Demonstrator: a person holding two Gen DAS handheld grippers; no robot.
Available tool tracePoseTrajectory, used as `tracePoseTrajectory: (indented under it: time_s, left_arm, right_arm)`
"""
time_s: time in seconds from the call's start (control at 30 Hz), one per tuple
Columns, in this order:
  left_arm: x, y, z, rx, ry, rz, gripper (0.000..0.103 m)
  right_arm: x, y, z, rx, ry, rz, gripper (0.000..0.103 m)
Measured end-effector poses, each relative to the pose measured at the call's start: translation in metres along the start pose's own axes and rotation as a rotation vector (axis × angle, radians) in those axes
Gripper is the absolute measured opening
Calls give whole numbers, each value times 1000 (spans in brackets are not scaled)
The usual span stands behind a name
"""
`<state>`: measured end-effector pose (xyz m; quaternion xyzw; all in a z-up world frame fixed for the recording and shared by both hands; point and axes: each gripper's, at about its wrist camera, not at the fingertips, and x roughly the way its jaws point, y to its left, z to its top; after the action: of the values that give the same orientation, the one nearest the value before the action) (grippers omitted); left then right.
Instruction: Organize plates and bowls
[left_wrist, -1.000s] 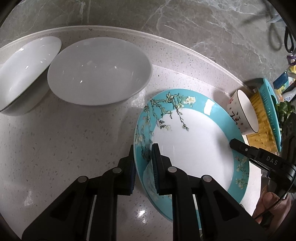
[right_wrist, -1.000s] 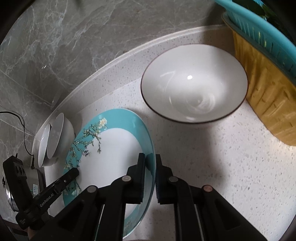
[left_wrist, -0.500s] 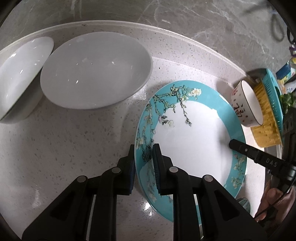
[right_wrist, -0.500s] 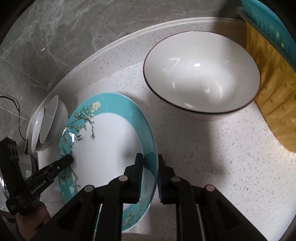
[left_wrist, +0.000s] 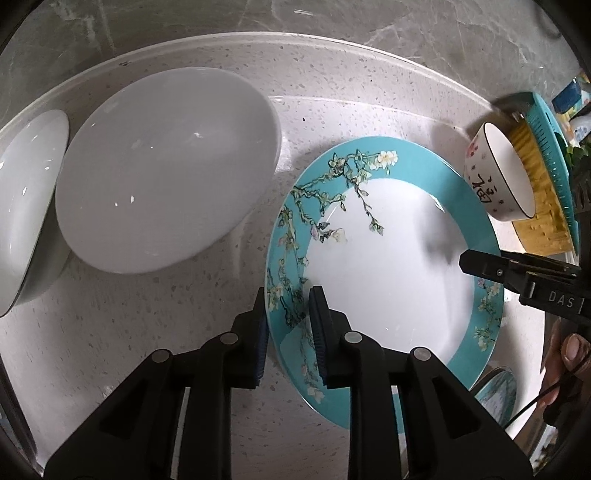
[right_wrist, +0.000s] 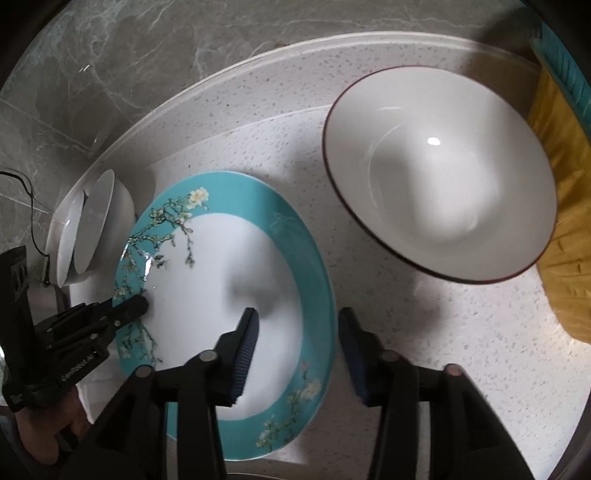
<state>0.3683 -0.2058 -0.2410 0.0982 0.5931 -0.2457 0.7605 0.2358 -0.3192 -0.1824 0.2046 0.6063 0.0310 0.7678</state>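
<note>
A teal-rimmed plate with blossom branches (left_wrist: 388, 266) lies on the speckled countertop (left_wrist: 147, 314); it also shows in the right wrist view (right_wrist: 221, 295). My left gripper (left_wrist: 286, 306) is shut on the plate's left rim. My right gripper (right_wrist: 297, 339) is open, its jaws standing on either side of the plate's right rim without pinching it. Two white bowls (left_wrist: 166, 166) (left_wrist: 26, 206) stand to the left. A white bowl with a dark rim (right_wrist: 443, 177) stands to the right, also in the left wrist view (left_wrist: 498, 173).
A yellow and teal rack (right_wrist: 565, 206) stands at the far right against the dark-rimmed bowl. A grey marble wall (left_wrist: 295, 18) runs behind the counter. Another teal plate's edge (left_wrist: 496, 391) shows at the lower right. A cable (right_wrist: 33, 225) hangs at the left.
My right gripper has opened and let go of the plate's right rim. The plate has come down onto the counter. My left gripper stays shut on the left rim.
</note>
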Motion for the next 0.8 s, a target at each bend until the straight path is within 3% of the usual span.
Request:
tracePoseTrajectory:
  time_s: [0.07,0.13,0.8]
  left_arm:
    - [1,0,2,6,-6,5,21]
    - [2,3,4,-2,-11,-22,19]
    - [-19,1,-29,-12,-92,-9,17]
  right_arm:
    - [0,-2,1,-8,-3,-32,19]
    - [0,-10,1,18,-4,14,17]
    - [-17,-8,-21,-39,-72,-2,17]
